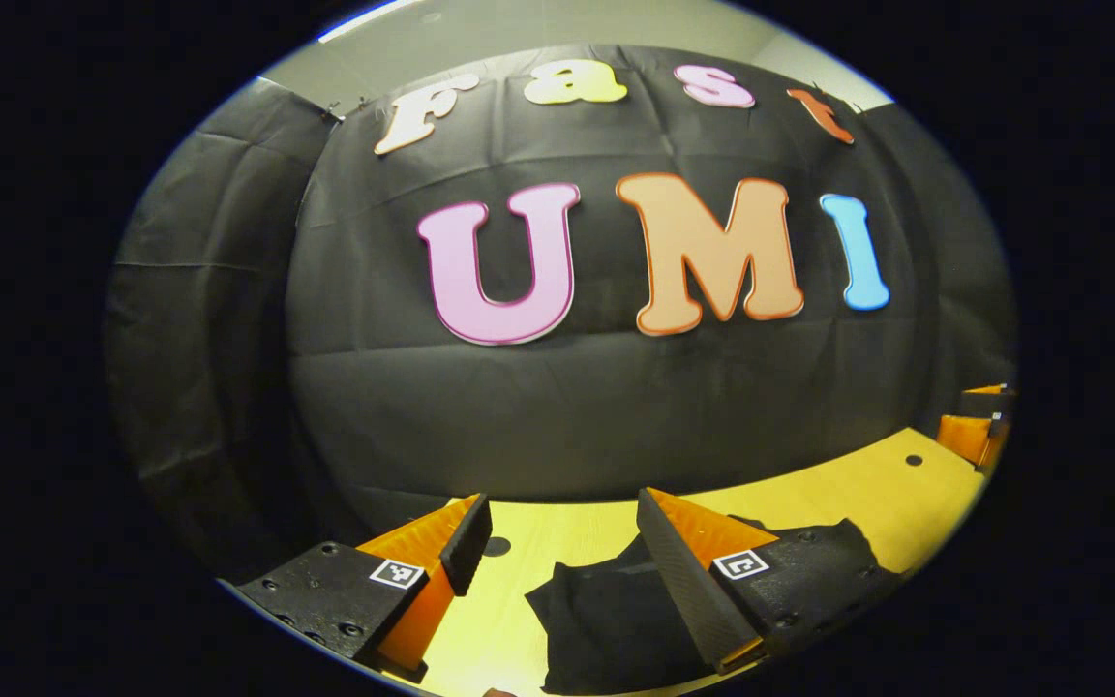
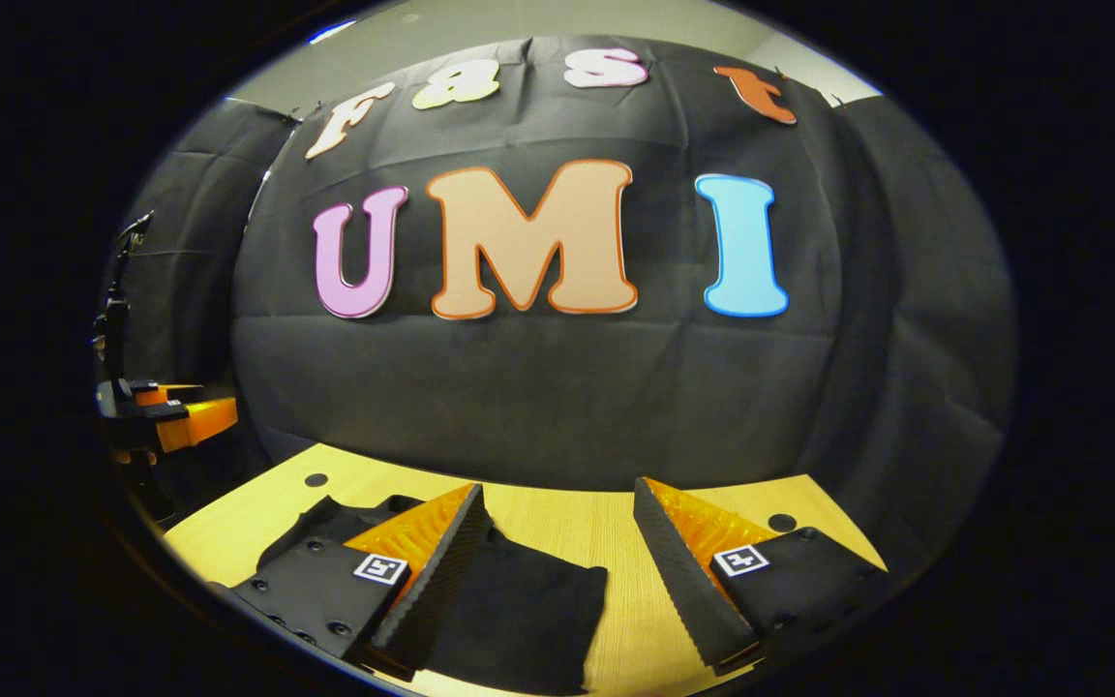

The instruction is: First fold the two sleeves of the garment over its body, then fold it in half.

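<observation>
The counter (image 2: 567, 528) carries the dark garment (image 2: 509, 610), which lies flat between both grippers. It sits low and right of the left gripper (image 1: 557, 537), low and left of the right gripper (image 2: 557, 528). Both fingers stand wide apart, holding nothing.

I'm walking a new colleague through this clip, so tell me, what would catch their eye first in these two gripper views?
Probably the black garment lying on the pale wooden table, dark against light, low in both views. Next, each camera's own gripper: the left gripper and the right gripper both hang open above the table, holding nothing. The other gripper also shows at the far left of the right gripper view.
</observation>
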A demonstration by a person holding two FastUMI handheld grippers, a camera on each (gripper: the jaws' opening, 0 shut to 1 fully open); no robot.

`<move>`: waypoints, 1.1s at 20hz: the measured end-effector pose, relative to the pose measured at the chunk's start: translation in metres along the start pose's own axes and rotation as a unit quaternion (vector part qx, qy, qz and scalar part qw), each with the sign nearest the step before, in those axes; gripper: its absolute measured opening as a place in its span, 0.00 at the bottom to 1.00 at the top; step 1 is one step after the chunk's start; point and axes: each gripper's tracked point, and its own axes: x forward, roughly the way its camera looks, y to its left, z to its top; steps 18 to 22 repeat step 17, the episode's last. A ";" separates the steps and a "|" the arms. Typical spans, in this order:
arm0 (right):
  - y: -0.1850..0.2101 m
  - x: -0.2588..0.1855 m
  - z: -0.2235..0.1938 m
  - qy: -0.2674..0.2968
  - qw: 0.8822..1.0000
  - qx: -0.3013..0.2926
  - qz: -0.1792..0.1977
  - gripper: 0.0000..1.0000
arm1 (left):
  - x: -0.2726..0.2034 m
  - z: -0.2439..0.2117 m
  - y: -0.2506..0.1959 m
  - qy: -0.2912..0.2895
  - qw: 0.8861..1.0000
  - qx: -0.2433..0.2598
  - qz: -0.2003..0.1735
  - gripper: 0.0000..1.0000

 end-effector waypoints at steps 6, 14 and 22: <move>0.033 -0.119 0.027 -0.076 0.996 -0.033 -0.017 0.98 | -0.106 0.037 0.002 -0.057 0.998 -0.011 -0.028 0.92; 0.070 -0.221 0.008 -0.082 0.996 -0.022 -0.006 1.00 | -0.215 0.047 0.023 -0.089 0.995 -0.007 -0.033 0.99; 0.077 -0.244 -0.002 -0.080 0.997 -0.017 -0.004 0.97 | -0.240 0.046 0.027 -0.096 0.995 -0.010 -0.034 0.99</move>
